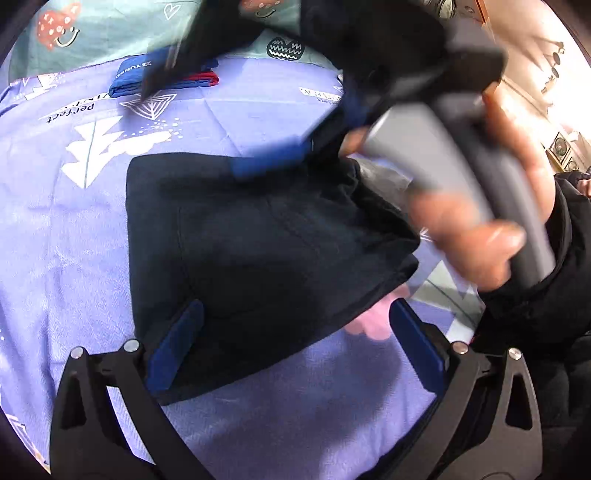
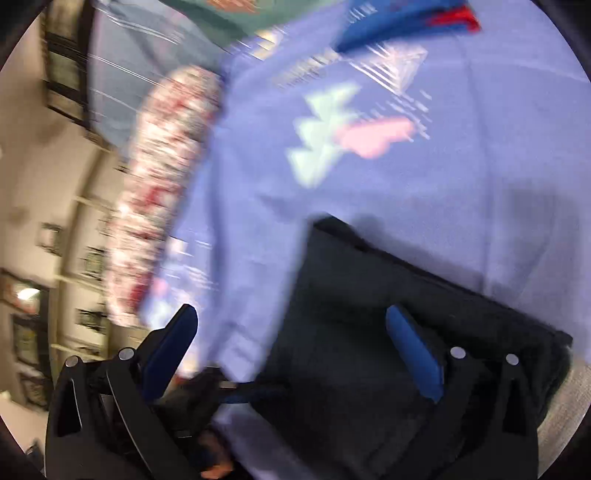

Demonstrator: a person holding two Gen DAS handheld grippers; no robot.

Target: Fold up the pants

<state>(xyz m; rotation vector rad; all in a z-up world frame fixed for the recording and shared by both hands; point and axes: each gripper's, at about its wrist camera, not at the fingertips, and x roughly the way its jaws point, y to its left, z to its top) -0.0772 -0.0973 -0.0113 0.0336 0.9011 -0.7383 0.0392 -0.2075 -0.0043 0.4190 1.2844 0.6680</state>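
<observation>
Dark navy pants (image 1: 258, 251) lie folded into a compact block on the lilac printed bedsheet (image 1: 74, 229). My left gripper (image 1: 295, 332) is open and wide over the block's near edge. Its left pad (image 1: 177, 343) lies over the near-left corner and its right pad (image 1: 417, 347) stands off the cloth. In the blurred right wrist view the right gripper (image 2: 295, 343) is open at full width above the pants (image 2: 369, 295), nothing pressed between its pads. A person's hand (image 1: 480, 206) holds that gripper's handle over the far right of the pants.
A folded blue and red garment (image 1: 166, 77) lies further back on the sheet, also seen smeared (image 2: 406, 22) in the right wrist view. A teal patterned cover (image 1: 110, 29) lies behind it. A floral roll (image 2: 166, 184) runs along the bed's left edge, shelves beyond.
</observation>
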